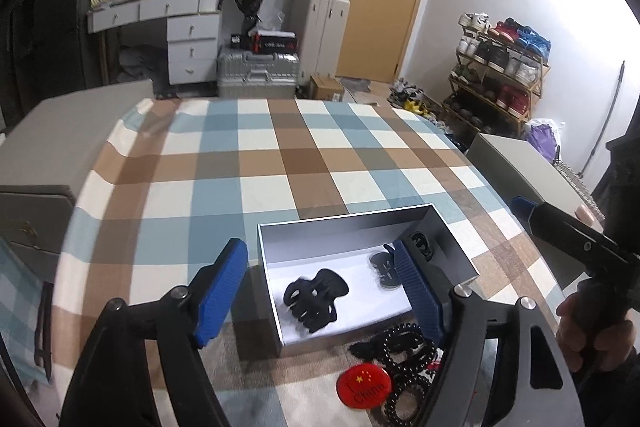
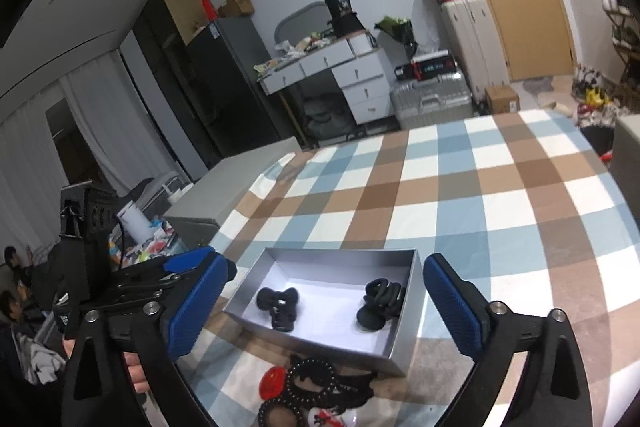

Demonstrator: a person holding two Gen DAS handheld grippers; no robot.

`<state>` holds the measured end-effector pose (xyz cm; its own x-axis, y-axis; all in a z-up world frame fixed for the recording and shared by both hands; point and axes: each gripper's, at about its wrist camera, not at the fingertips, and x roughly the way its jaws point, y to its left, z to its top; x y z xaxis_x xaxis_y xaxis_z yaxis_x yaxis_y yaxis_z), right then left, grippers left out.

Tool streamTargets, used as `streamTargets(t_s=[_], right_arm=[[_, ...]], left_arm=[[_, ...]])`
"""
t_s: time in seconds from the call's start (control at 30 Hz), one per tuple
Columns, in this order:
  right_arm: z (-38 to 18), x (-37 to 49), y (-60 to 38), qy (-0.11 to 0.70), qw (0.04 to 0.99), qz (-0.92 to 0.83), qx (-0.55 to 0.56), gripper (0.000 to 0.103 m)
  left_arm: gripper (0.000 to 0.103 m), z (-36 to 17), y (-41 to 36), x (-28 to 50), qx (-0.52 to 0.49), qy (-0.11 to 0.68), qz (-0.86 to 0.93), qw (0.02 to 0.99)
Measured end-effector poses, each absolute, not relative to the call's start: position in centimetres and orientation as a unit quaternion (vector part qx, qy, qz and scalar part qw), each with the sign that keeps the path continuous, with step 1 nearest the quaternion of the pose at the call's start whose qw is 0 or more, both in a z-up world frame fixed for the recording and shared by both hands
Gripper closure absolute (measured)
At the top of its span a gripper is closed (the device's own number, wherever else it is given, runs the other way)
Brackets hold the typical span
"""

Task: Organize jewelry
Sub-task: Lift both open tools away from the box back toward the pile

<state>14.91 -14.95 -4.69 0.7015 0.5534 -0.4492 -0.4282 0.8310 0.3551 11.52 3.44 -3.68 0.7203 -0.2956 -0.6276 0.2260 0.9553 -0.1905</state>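
The left tongs (image 1: 320,291) are released with nothing between the blue pads, low in the left view over the box (image 1: 276,291), and the right tongs (image 2: 326,307) gape wide and bare, low in the right view over the same box. In the box lie a black hair clip (image 1: 316,298) in the middle and more black clips (image 2: 380,301) toward its right end. Just below the box on the checked cloth (image 1: 256,163) sit black beads (image 1: 404,355) and a red badge (image 1: 365,385).
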Motion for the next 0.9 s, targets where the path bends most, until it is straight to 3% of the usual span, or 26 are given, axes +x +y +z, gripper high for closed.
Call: streamTargets(t_s=[0.13, 0.4, 0.67, 0.9], right_arm=[[-4.1, 13.0, -14.4, 0.249, 0.931, 0.254, 0.083, 0.000], [-3.3, 9.5, -13.5, 0.214, 0.944, 0.247, 0.041, 0.000], [-3.7, 6.5, -13.4, 0.199, 0.951, 0.235, 0.025, 0.000], [-6.1, 4.8, -13.4, 0.222, 0.950, 0.222, 0.005, 0.000]], left_arm=[[0.019, -3.4, 3.2, 10.0, -0.048, 0.323, -0.120, 0.938], [0.017, -3.5, 3.3, 8.3, -0.049, 0.315, -0.091, 0.944], [0.002, -3.6, 3.5, 5.6, -0.045, 0.292, -0.081, 0.952], [0.001, -5.9, 3.8, 3.6, -0.062, 0.306, -0.062, 0.948]])
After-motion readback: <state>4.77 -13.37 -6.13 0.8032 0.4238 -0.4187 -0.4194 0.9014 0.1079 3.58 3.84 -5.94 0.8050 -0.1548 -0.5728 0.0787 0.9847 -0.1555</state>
